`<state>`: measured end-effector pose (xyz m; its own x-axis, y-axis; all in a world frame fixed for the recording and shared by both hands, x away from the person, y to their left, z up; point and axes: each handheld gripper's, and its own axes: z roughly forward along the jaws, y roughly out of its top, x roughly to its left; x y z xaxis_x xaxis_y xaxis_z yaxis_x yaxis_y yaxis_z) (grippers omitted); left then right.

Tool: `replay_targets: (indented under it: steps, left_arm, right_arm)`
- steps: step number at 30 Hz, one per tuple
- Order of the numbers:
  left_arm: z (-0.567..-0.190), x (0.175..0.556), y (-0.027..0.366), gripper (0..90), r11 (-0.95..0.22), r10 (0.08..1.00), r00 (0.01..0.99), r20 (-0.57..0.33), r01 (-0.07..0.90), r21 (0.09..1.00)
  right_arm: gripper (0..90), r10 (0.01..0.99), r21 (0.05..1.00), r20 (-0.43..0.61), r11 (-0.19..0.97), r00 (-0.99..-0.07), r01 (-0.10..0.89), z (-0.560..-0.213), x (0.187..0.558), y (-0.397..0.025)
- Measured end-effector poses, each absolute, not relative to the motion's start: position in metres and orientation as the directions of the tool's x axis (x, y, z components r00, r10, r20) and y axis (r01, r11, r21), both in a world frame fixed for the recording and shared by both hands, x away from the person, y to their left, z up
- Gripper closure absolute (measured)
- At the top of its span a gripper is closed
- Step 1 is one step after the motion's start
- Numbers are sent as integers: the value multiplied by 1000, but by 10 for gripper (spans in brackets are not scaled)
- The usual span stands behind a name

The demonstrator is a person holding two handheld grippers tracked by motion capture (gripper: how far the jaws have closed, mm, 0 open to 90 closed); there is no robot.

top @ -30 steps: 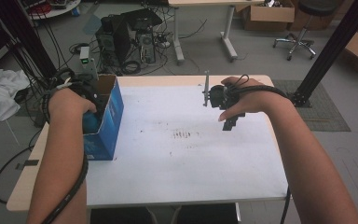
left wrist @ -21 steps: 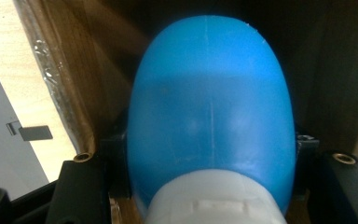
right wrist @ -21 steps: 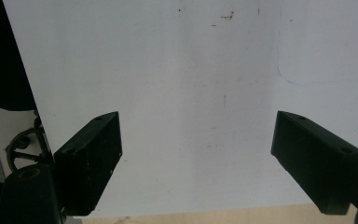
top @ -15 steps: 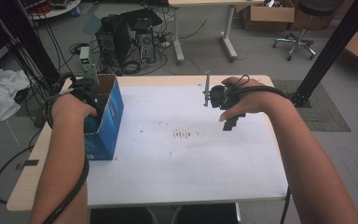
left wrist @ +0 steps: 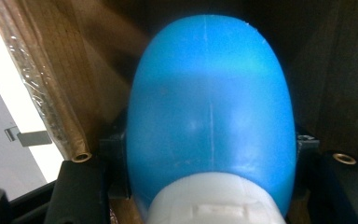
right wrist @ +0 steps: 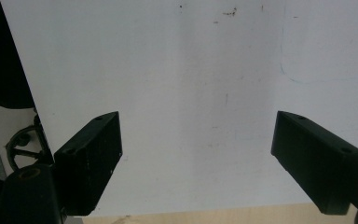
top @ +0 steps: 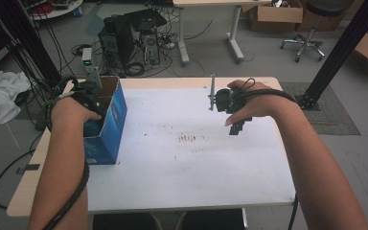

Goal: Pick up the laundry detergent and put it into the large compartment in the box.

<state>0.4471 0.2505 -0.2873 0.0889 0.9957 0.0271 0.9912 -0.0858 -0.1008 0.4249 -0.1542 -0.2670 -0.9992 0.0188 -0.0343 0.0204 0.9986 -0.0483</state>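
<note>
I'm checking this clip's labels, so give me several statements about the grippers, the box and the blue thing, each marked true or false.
1. The left gripper is down inside the blue cardboard box. True.
2. The blue rounded object sits between the left gripper's jaws. True.
3. The right gripper is clamped on a bottle. False: its jaws stand wide apart over the bare white table, with nothing between them.
4. The box stands at the table's right edge. False: it stands at the left edge in the high view.
5. The blue object has a white part at its near end. True.
</note>
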Motion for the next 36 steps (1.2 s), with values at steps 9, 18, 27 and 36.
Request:
replay_targets:
  steps: [9,18,27,36]
  left_arm:
    - [-287,446,251,373,-78,996,81,26,994,-81]
    - [-279,444,248,339,-80,996,82,26,995,-60]
    - [-270,441,247,321,-85,996,87,36,995,-48]
    - [-261,439,245,256,-88,995,90,50,995,-40]
  right_arm:
    - [164,28,-55,-40,998,-999,30,-268,425,-155]
    - [163,21,-48,-39,999,-999,23,-267,425,-152]
    - [163,14,-41,-40,999,-999,16,-266,423,-150]
    - [163,22,-33,-46,999,-999,23,-263,422,-154]
